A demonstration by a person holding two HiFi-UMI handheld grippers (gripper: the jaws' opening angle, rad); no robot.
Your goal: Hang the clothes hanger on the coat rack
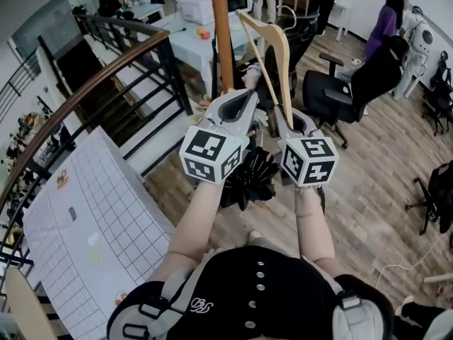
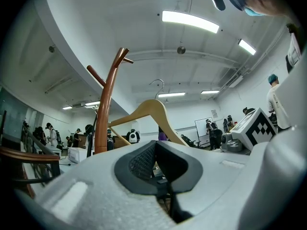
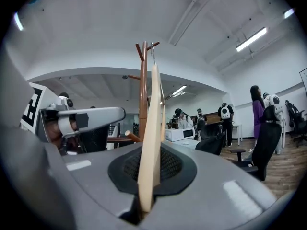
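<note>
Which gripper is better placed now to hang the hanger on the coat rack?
Probably the right gripper: its jaws are shut on the wooden hanger, held upright beside the coat rack. The left gripper is shut on nothing.

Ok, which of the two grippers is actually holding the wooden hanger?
The right gripper: its jaws are clamped on one arm of the wooden hanger. The left gripper has its jaws shut with nothing between them.
</note>
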